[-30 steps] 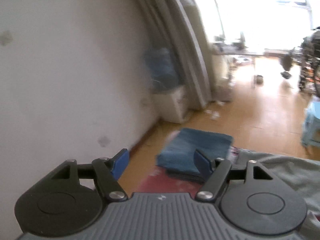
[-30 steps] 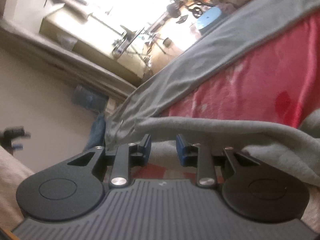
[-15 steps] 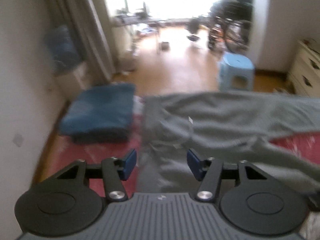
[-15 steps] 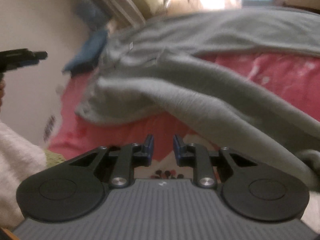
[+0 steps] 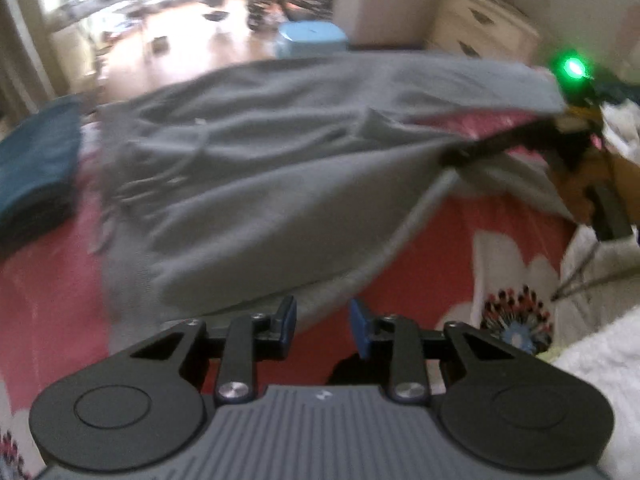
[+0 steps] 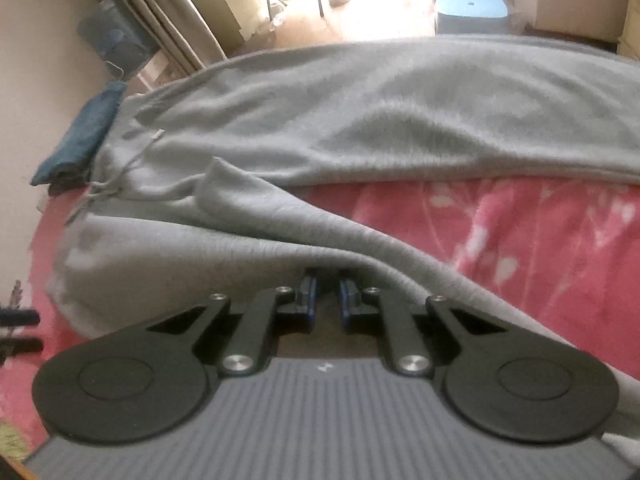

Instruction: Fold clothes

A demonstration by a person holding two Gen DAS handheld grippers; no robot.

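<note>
Grey sweatpants [image 6: 360, 128] fold hides right tongs [image 6: 325, 294] tips; grip unclear.

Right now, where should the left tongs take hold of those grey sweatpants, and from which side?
Probably the near edge of the grey sweatpants, right ahead of the open left tongs. Come in low from the near side, one pad under and one over. There the cloth ends in a thick rolled border lying on the red bedcover, which makes it easy to pinch.
</note>
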